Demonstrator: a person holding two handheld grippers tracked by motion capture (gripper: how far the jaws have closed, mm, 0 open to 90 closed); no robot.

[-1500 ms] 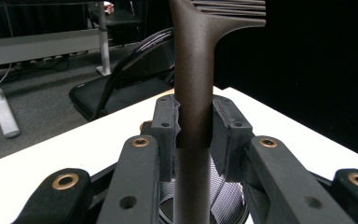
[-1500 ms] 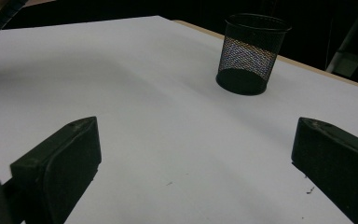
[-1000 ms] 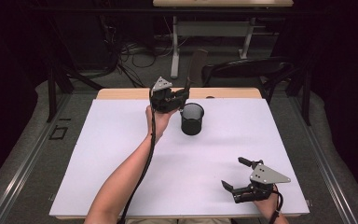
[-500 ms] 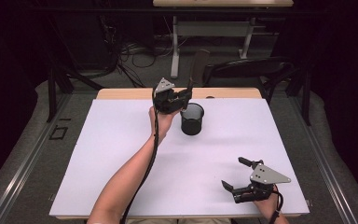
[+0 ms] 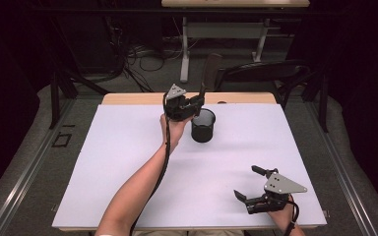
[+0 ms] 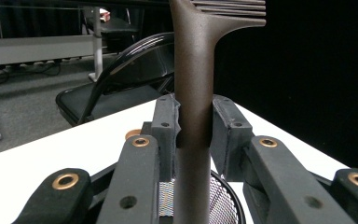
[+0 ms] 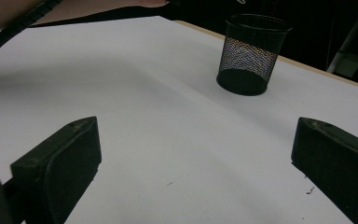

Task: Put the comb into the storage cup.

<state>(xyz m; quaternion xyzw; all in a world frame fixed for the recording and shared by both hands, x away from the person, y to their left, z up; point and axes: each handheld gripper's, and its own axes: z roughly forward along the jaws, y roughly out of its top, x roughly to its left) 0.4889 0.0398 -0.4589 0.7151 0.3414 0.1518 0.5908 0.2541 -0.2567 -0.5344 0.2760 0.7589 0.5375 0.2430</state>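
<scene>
A black mesh cup (image 5: pixel 203 125) (image 7: pixel 253 54) stands on the white table (image 5: pixel 128 162) near its far edge. My left gripper (image 5: pixel 197 102) (image 6: pixel 193 122) hovers just left of and above the cup, shut on the handle of a dark brown comb (image 5: pixel 208 73) (image 6: pixel 193 93) held upright, teeth at the top. The comb's lower end hangs over the cup's rim (image 6: pixel 226 193). My right gripper (image 5: pixel 248 183) (image 7: pixel 191 154) rests low near the front right of the table, open, with nothing between its jaws.
A black chair (image 5: pixel 263 73) stands behind the table's far edge, and a desk frame and cables lie beyond it. Dark floor surrounds the table. A left forearm (image 5: pixel 142 182) crosses the table's middle from the front edge.
My left gripper has shifted slightly right and nearer the cup with the comb. The right gripper has stayed put.
</scene>
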